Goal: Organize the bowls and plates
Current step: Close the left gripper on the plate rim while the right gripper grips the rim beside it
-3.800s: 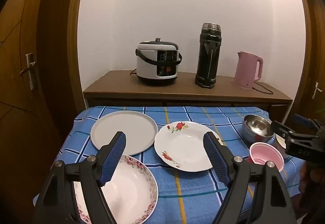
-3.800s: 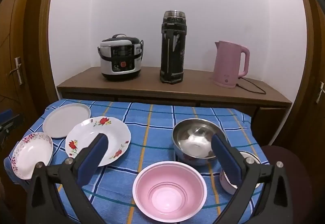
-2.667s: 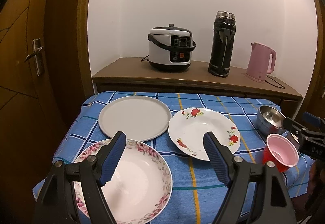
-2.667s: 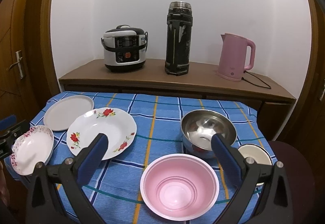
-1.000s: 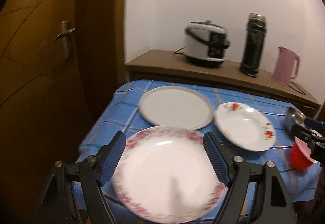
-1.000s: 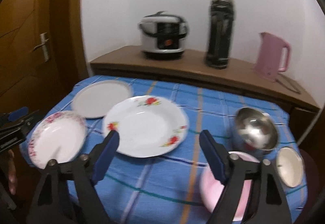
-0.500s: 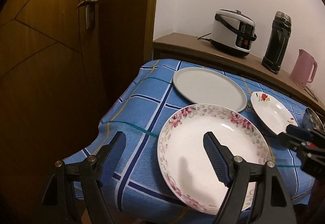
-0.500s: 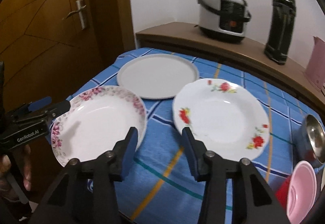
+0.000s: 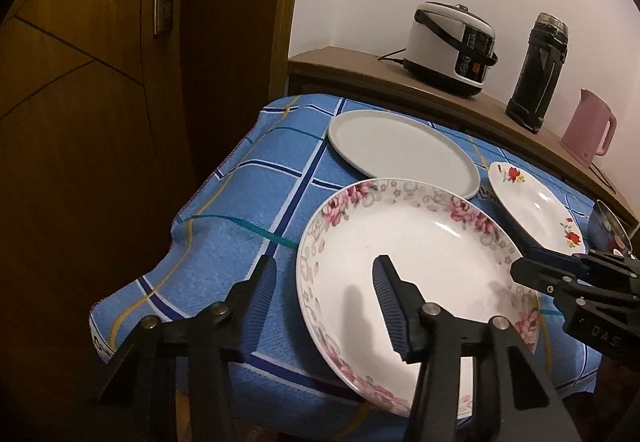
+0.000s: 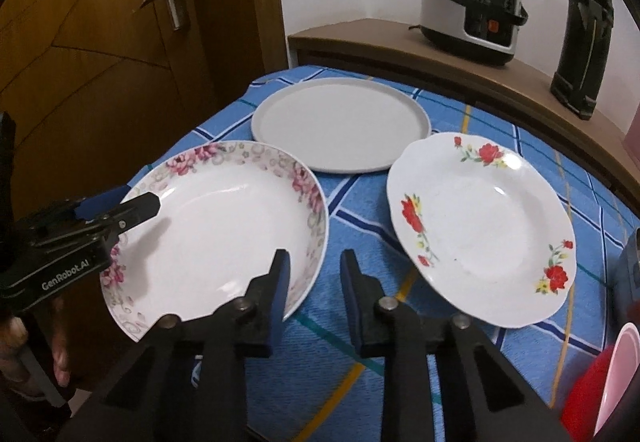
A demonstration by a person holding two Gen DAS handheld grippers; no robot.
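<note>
1. Pink-flowered plate: landmark. Lying on blue checked surface at its near left corner, rim overhanging the edge. Both claws working this plate; step in hand judged as a two-sided rim grasp ahead of stacking.
2. Left claw: straddling the plate's left rim, one finger outside on the cloth, one over the plate's well. Closing, pads not yet pressing the rim.
3. Right claw: straddling the plate's right rim, left finger over the well, right finger on the cloth. Closing, gap narrow; contact with rim cannot be told.
4. Grey plate: just behind the landmark, flat, apparently touching its far rim.
5. Red-flowered plate: right of the landmark, apart from it.
6. Pink bowl: far right of the landmark, partly out of view.
7. Next move, judged: finish both pinches, lift level, carry to the grey plate behind. Risk: tilt or slip on the glazed rim.
</note>
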